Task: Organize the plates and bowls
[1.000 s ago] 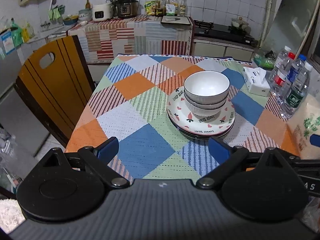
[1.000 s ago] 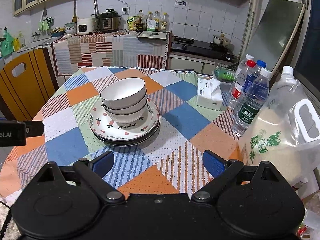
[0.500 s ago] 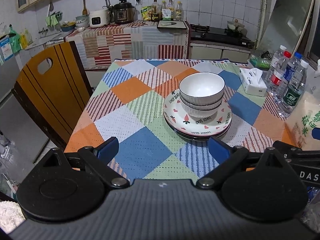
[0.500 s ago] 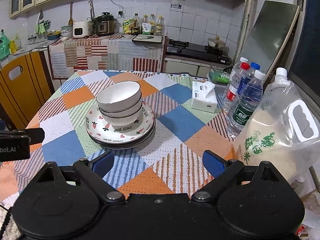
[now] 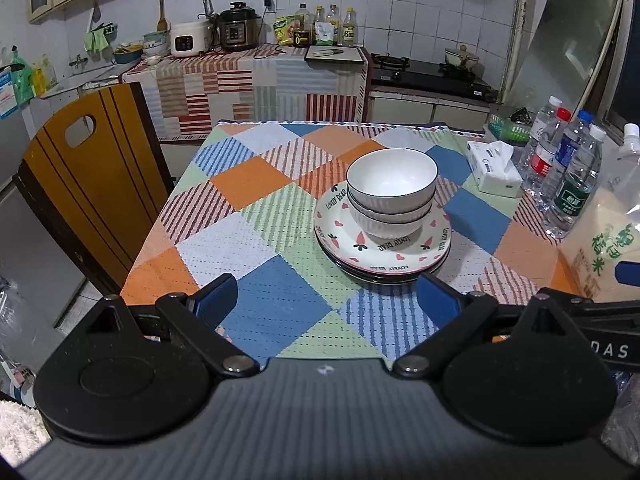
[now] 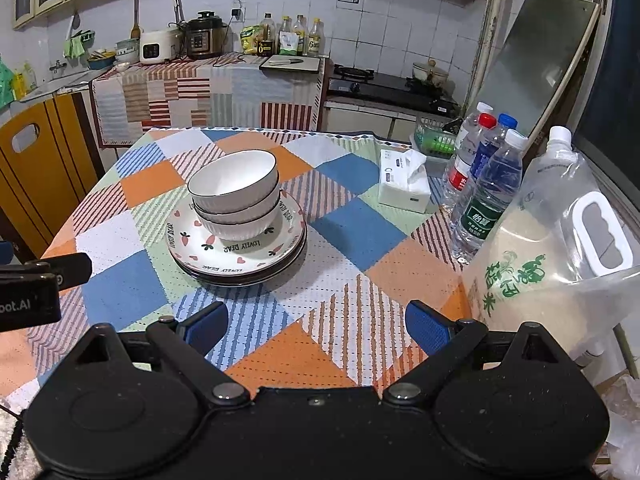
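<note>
Bowls (image 5: 391, 192) nested on the plates (image 5: 382, 254) — one stack, mid-tabletop (image 5: 256, 240). Tissue box (image 5: 494, 172) and bottles (image 5: 572, 184) sit off to its right. Left gripper (image 5: 326, 300) and right gripper (image 6: 316, 322) hover at the near edge — fingers spread, holding nothing.

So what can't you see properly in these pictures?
- How many plates are stacked: both views show only their overlapping rims.
- Insides of the lower bowls: covered by the top bowl.
- Counter bottle labels: too small.
- Rice bag: cut off by the left view's edge.
</note>
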### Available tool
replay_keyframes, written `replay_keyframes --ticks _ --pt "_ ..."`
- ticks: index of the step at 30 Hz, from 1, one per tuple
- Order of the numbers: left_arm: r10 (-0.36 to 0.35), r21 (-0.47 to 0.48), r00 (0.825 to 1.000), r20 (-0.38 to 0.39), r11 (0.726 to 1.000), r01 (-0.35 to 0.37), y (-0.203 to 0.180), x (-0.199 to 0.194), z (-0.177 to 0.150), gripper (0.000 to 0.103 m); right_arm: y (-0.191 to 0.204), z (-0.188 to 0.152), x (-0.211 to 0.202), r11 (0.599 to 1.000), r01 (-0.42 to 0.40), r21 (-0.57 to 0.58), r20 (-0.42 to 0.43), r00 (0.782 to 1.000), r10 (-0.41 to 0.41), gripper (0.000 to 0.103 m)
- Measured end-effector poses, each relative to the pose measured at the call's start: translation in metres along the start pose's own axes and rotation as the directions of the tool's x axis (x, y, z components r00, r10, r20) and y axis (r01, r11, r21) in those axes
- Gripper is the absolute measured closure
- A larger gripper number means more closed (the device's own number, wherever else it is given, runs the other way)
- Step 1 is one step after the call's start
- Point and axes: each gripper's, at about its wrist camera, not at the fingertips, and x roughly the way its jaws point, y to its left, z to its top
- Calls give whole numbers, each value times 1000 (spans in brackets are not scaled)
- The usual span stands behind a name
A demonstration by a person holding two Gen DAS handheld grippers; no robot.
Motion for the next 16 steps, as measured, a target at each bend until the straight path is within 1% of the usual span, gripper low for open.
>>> replay_keyframes --ticks 1,2,8,13,16 --pt "-1 -5 1000 4 1000 1 1 0 0 1 0 0 1 1000 3 -1 -3 1000 -3 6" --pt "-11 -17 1000 10 1000 11 3 -1 -1 0 0 0 1 1000 5 0 -6 1000 -5 6" --pt "-18 -32 999 30 999 18 5 -7 -2 0 -4 0 4 1000 14 6 -15 1000 -14 6" --pt "9 -15 999 32 1000 -9 4 -7 -3 0 -4 -1 5 1000 18 1 -18 1000 -18 6" --pt "14 -12 999 33 1000 -13 3 -8 -3 0 -3 0 4 1000 17 -2 -16 1000 -17 6"
